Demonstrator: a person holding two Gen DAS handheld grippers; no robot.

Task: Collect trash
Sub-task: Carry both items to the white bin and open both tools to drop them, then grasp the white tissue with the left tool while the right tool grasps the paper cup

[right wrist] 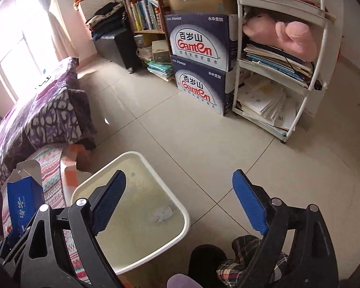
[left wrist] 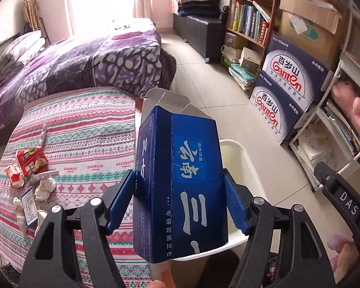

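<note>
Left wrist view: the left tongs (left wrist: pixel 180 201) clamp the blue carton (left wrist: pixel 177 180), its long axis running out along the fingers, just short of the white bin (right wrist: pixel 132 212) below; the right tongs (right wrist: pixel 180 204) gape empty over that bin, which holds one crumpled tissue (right wrist: pixel 162 214).

Home bedroom, bed (left wrist: pixel 79 64) with purple quilt, packed bookshelf (left wrist: pixel 249 16), stacked water cartons (right wrist: pixel 201 64), tiled floor (right wrist: pixel 204 144)
</note>
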